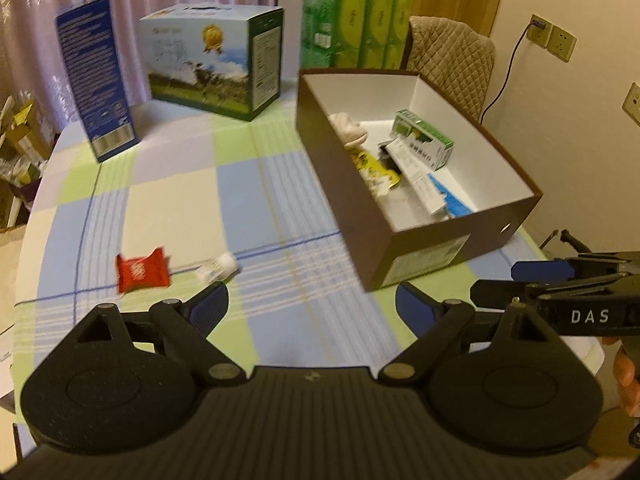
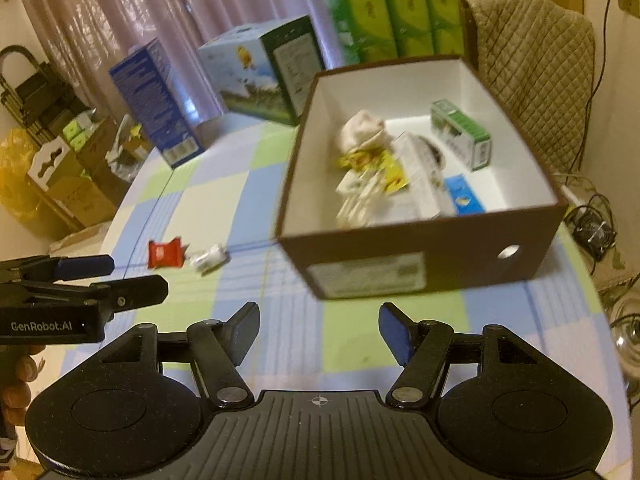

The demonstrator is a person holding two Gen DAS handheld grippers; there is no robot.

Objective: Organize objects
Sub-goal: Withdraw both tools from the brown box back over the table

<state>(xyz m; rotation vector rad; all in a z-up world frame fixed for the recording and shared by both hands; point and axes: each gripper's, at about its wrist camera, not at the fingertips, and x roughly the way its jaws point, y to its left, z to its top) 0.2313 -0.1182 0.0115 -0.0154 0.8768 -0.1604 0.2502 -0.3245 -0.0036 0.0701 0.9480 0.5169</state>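
Observation:
A red snack packet (image 1: 142, 271) (image 2: 164, 255) and a small white bottle (image 1: 218, 267) (image 2: 208, 259) lie side by side on the checked tablecloth (image 1: 280, 208). A brown shoebox (image 1: 420, 256) (image 2: 432, 256) with a white inside holds a green carton (image 1: 424, 139) (image 2: 460, 140), a yellow packet, a white cloth lump and some flat boxes. My left gripper (image 1: 312, 304) is open just short of the bottle and packet, nothing in it. My right gripper (image 2: 318, 328) is open in front of the shoebox's near wall, also holding nothing.
At the table's back stand a tall blue carton (image 1: 96, 80), a milk case (image 1: 216, 60) and green tissue packs (image 1: 356, 24). A quilted chair (image 1: 452, 56) is behind the shoebox. Cardboard boxes (image 2: 72, 184) crowd the floor at left. A glass item (image 2: 628, 332) sits at the right edge.

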